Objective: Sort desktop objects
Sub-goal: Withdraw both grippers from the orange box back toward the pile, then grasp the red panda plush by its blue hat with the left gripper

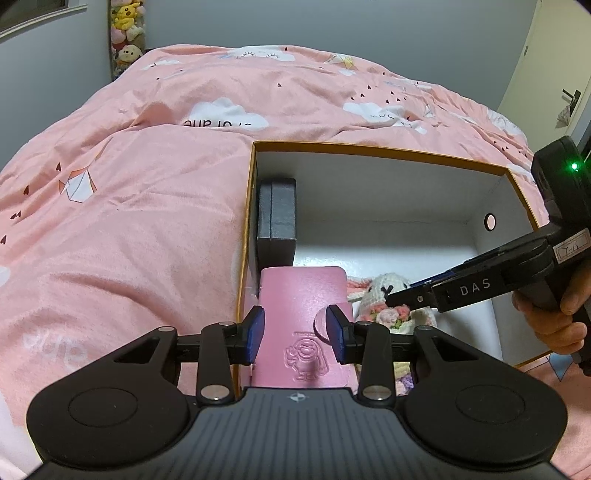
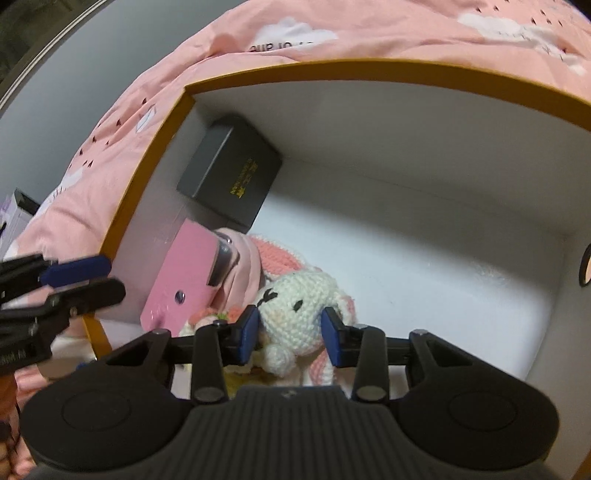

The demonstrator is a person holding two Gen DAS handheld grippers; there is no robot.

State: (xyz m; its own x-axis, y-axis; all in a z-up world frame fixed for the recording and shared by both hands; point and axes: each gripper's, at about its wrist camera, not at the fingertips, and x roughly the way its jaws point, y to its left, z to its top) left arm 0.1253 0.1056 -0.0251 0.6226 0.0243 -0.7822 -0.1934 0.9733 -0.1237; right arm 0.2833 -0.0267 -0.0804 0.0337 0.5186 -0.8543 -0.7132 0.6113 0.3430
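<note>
An open box (image 1: 388,149) with an orange rim and white inside lies on a pink bed. A black case (image 1: 277,218) leans against its left wall. My left gripper (image 1: 296,334) is open around a pink wallet (image 1: 303,295) that stands by the box's left wall. My right gripper (image 2: 289,334) is open, its blue pads on either side of a white crocheted bunny (image 2: 299,306) on the box floor. The wallet (image 2: 186,273), the case (image 2: 231,175) and the box rim (image 2: 369,70) show in the right wrist view too. The right gripper also shows in the left wrist view (image 1: 406,295).
The pink quilt (image 1: 147,184) with cloud prints surrounds the box. Plush toys (image 1: 127,33) hang at the far left wall. A door (image 1: 554,74) stands at the far right. The box floor (image 2: 424,266) to the right of the bunny is bare white.
</note>
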